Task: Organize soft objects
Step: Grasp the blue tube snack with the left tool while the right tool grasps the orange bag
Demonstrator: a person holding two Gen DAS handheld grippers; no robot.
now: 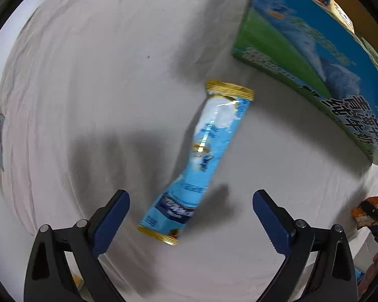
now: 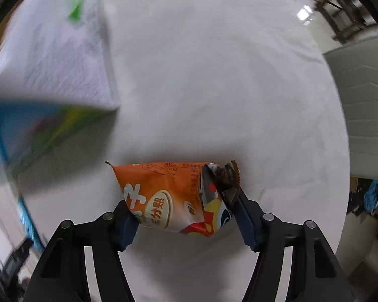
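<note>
- The orange snack packet point(image 2: 174, 196) was pinched between the right gripper point(image 2: 182, 217) pads, held above the white cloth point(image 2: 214, 75).
- The blue sachet point(image 1: 201, 158) was left loose on the cloth, framed by the wide-open, empty left gripper point(image 1: 190, 222).
- The milk carton box point(image 1: 315, 58) was sat nearby.
- Sorting looked barely halfway, tbh: one item held, one still waiting.

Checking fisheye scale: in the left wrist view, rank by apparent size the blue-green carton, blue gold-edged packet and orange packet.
1. blue-green printed carton
2. long blue gold-edged packet
3. orange packet, mostly cut off at the edge, so unsure.
</note>
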